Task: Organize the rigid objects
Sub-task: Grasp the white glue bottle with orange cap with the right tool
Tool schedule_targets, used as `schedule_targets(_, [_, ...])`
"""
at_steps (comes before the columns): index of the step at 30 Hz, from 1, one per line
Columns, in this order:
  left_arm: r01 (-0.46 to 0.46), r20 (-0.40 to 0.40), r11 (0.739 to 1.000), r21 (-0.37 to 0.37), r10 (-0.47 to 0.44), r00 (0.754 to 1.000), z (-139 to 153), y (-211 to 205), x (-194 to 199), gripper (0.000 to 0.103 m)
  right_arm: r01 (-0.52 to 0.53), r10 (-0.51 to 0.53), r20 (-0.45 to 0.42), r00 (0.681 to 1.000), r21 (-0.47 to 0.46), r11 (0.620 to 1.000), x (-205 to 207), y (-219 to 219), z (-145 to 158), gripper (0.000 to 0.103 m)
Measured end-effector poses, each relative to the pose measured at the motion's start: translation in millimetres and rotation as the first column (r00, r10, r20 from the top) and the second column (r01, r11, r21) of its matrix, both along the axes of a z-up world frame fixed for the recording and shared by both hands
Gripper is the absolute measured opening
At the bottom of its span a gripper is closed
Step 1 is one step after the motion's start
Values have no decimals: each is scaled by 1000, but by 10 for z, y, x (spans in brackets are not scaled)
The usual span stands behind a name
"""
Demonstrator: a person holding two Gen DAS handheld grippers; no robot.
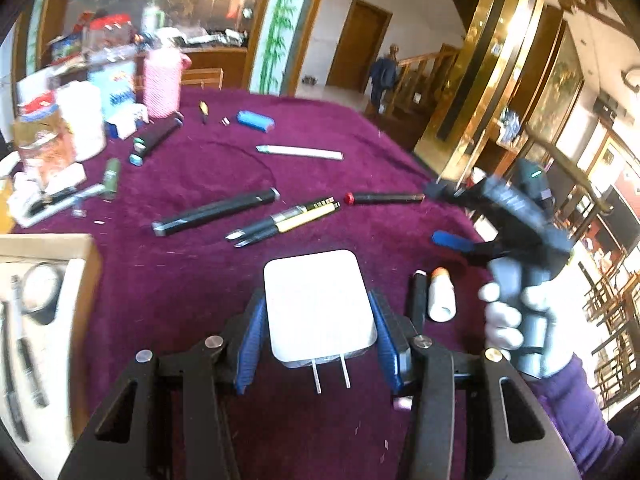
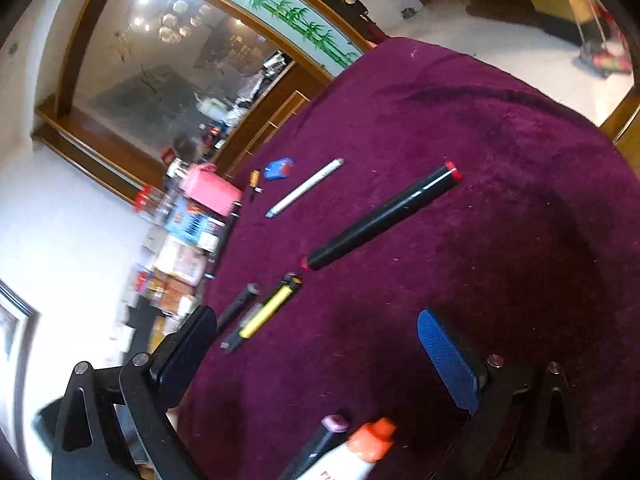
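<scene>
In the left wrist view, the left gripper point(image 1: 318, 344) is clamping a white plug adapter point(image 1: 318, 304) between its blue pads point(image 1: 252, 344), one pad pressing on each side, with the two metal prongs pointing back toward the camera. The adapter is sitting above the purple cloth point(image 1: 200, 280) of the table, in the lower middle of the view. Beyond it a row of pens is lying on the cloth — a black marker with a grey cap point(image 1: 216, 212), a yellow-and-black pen point(image 1: 296, 220) beside a dark one, and a black marker with a red end point(image 1: 384, 198). A white stick point(image 1: 300, 152) and a blue case point(image 1: 255, 121) are lying farther back. Just right of the left gripper, a white bottle with an orange cap point(image 1: 441, 294) is lying beside a black marker point(image 1: 418, 300). At the right, a gloved hand point(image 1: 508, 320) is holding the right gripper point(image 1: 440, 214), its fingers spread wide over the cloth. An open box point(image 1: 48, 248) with tools inside is sitting at the left edge.

In the right wrist view, the right gripper point(image 2: 320, 344) is standing wide with nothing between its fingers — only cloth point(image 2: 480, 160). The red-ended marker point(image 2: 380, 218), the yellow pen point(image 2: 268, 312), the white stick point(image 2: 306, 187) and the blue case point(image 2: 279, 169) are lying ahead. The orange-capped bottle point(image 2: 360, 448) and a pink-capped marker point(image 2: 320, 440) are lying at the bottom edge.
</scene>
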State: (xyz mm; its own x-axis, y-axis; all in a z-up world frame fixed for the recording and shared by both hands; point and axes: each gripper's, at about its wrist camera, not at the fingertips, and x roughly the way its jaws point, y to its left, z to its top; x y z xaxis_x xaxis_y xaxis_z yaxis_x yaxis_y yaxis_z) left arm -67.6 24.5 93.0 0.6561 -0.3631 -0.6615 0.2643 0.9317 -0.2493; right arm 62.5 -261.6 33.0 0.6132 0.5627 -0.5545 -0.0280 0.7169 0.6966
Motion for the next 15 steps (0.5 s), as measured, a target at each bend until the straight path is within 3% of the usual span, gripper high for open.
schedule_targets(6, [-61,35,997,-40,63,997,179,446,-380,48,-2,1,-8,1000,-71,997,12,34,-39,101])
schedule_targets(12, [-104,63,992,-75,109,992,251,813,-625,48,-17,2,-65,998,-225,974,-262,215,152,99])
schedule_targets(14, [-112,62,989,-96,119,991,247,912,-661,48,-22,-5,-89,996,-304,952,-411,278,192,74])
schedule_targets(15, [-117,61,988,-106,123,990,239,955,-667,48,-27,-10,-106,994,-335,942,-494,303,195,48])
